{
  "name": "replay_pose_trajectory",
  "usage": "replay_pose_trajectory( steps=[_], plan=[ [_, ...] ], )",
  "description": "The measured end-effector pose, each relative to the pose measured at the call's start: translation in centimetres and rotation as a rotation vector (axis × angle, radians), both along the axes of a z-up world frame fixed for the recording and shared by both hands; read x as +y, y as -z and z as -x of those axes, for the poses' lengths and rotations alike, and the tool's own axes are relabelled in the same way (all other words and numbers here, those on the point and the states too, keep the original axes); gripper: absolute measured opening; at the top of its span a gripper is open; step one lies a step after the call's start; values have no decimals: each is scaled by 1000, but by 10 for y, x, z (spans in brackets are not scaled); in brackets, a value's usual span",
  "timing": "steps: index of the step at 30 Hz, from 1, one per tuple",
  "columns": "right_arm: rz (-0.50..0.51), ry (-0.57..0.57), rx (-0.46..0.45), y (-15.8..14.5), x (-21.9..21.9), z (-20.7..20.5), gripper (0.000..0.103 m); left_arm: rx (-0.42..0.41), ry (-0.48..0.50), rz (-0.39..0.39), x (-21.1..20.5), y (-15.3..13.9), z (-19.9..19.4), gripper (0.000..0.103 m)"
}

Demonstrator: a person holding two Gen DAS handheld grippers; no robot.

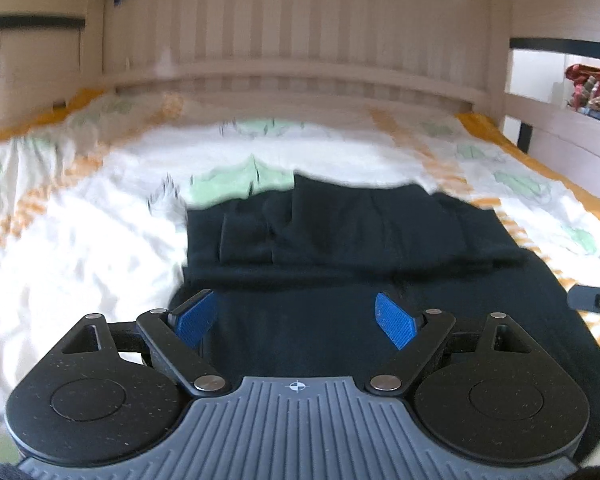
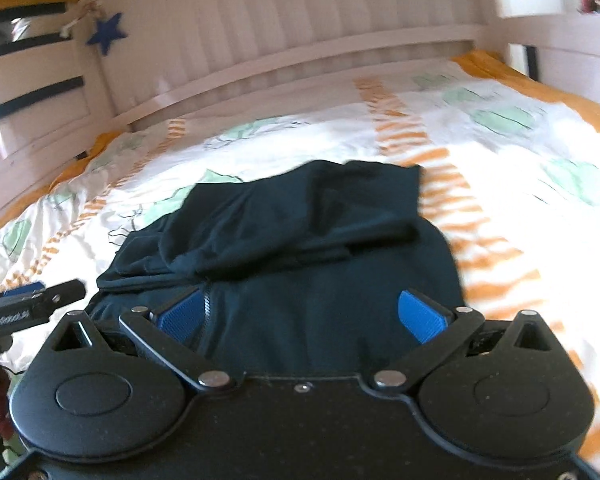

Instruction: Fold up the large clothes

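A dark navy garment (image 1: 340, 240) lies on the bed, its far part folded back over the near part; a zip runs down it in the right wrist view, where the garment (image 2: 300, 240) fills the middle. My left gripper (image 1: 296, 320) hovers over its near part, blue pads wide apart, open with nothing pinched. My right gripper (image 2: 302, 316) also stands open above the cloth, no fabric between its pads. The tip of the right gripper (image 1: 594, 302) shows at the right edge of the left wrist view; the left gripper (image 2: 32, 300) shows at the left edge of the right wrist view.
The bedspread (image 1: 80, 220) is white with orange stripes and green patches. A pale slatted headboard (image 1: 300, 40) stands behind, with a blue star (image 2: 107, 34) hanging on its post. Shelves with red items (image 1: 592, 84) are at the right.
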State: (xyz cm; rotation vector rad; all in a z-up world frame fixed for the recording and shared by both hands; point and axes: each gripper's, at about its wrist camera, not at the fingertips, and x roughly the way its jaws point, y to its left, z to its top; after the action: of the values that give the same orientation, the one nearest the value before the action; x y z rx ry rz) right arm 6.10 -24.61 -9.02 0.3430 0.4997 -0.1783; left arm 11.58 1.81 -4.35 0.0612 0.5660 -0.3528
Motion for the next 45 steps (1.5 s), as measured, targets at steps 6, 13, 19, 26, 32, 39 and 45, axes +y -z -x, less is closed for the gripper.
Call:
replay_pose_trajectory(
  steps=[6,13,19,26,32,39,45],
  plan=[
    [-54,76,68,9,-13,31,103,115,-35,-4,21,13,15,86],
    [-171,121,196,30,-28,48,103,206,-85,-19,44,25,24,86],
    [-293,156,238,43,-47,59,103,276,-143,-18,59,27,28,86],
    [-337,87,270,44,-48,58,103,347,-187,22,80,27,31,86],
    [-382,35,283,47,-49,59,103,417,-172,-11,79,41,20,86],
    [-349,13,290,51,-43,57,103,438,-141,18,77,52,12,91],
    [-345,12,278,52,-43,57,103,437,-117,48,76,55,10,96]
  ],
)
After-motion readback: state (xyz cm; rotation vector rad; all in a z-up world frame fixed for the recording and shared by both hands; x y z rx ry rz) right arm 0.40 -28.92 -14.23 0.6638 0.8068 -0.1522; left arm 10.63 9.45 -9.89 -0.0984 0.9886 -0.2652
